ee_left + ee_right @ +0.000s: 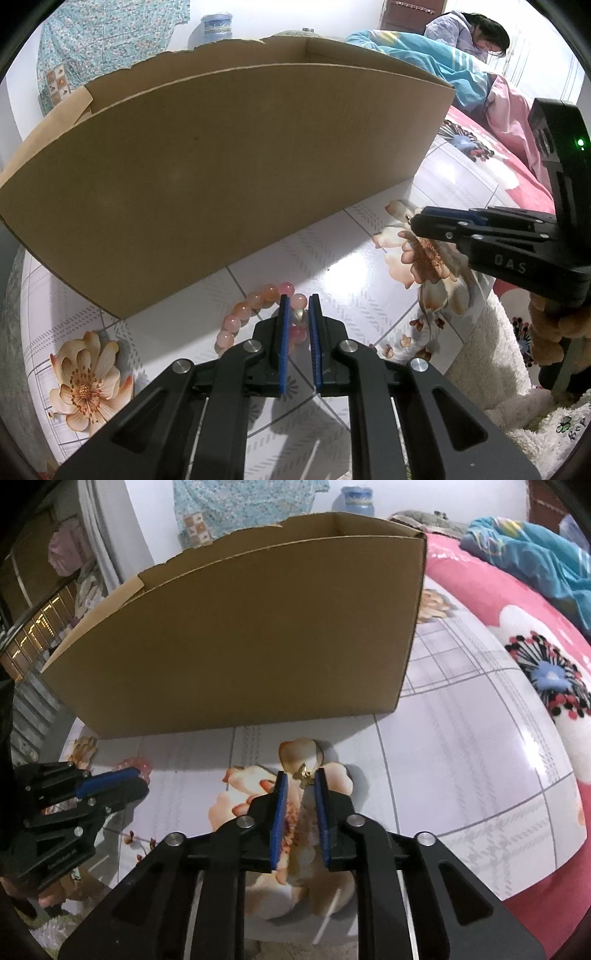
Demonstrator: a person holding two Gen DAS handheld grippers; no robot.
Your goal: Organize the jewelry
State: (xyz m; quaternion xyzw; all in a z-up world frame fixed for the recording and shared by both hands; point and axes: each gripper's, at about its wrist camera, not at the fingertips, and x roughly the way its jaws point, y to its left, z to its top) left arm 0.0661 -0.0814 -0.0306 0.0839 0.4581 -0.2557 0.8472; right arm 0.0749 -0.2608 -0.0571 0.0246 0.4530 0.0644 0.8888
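Note:
A bracelet of pink and orange beads lies on the flowered tabletop in front of a brown cardboard box. My left gripper has its blue pads closed on the bracelet's near side, with beads pinched between them. In the right wrist view my right gripper has its tips around a small gold trinket on the table, with a narrow gap left between the pads. The box stands just behind it. The left gripper shows at the left, over the beads.
A pink flowered blanket and teal bedding lie to the right. A person sits at the far right. A white fluffy cloth lies at the table's right edge.

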